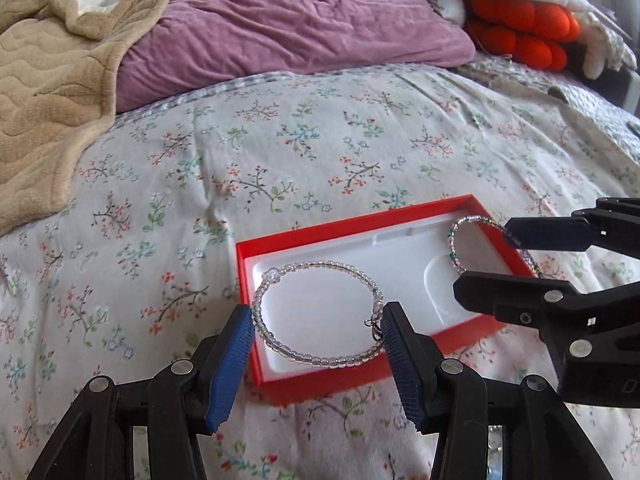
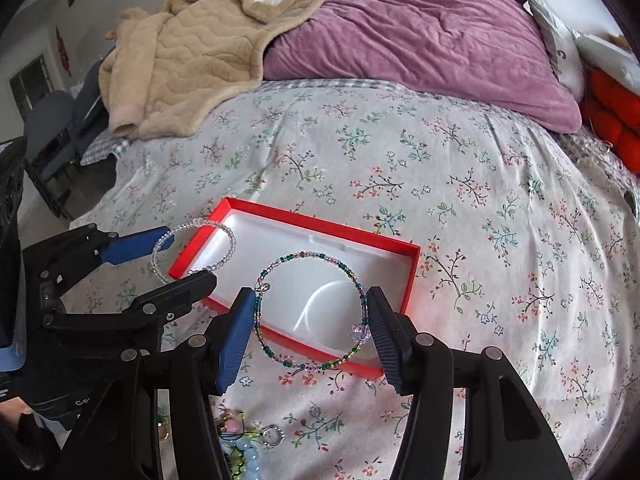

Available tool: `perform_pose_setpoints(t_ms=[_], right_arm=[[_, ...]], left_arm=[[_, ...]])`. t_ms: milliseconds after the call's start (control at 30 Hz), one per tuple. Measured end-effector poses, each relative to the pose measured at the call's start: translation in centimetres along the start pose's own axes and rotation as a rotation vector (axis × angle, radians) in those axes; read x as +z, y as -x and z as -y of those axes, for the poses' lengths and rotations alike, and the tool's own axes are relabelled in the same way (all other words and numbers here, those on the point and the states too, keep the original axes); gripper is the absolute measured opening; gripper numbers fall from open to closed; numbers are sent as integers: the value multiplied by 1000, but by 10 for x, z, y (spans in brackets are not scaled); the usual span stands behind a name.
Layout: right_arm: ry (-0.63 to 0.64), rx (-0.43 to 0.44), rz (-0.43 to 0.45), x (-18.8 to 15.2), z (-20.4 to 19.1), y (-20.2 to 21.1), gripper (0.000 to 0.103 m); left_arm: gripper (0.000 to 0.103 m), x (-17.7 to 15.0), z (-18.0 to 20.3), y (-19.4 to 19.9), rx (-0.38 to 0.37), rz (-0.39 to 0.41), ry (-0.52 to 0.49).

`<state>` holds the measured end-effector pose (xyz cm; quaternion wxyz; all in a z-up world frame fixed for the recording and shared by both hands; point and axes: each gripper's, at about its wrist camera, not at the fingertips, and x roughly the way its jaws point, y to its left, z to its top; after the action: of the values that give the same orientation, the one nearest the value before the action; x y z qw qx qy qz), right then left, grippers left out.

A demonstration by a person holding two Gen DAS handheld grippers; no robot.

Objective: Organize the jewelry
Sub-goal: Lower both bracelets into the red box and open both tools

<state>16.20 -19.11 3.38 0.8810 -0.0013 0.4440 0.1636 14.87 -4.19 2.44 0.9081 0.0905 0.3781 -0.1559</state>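
Spanning left hand-held gripper (image 1: 318, 312), clear bracelet (image 1: 280, 276) (over red box (image 1: 304, 236))

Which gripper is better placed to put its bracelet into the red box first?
Probably the left gripper: its clear bracelet hangs mostly over the red box tray, whereas the right gripper's green bracelet straddles the near rim.

A home bedroom: a floral-sheeted bed (image 2: 400, 168) with purple pillow (image 2: 420, 32) and beige blanket (image 2: 188, 64).
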Motion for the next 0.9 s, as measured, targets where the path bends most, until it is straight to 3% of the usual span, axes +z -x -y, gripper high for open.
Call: perform_pose_setpoints(t_ms=[633,900], right_arm=[[7,-11,-42,4,15,-32,61],[16,-13,-41,5,14,-27,63]], left_arm=[[57,10,0,-39,18,-27,7],[66,10,3,-39,23,-37,-18]])
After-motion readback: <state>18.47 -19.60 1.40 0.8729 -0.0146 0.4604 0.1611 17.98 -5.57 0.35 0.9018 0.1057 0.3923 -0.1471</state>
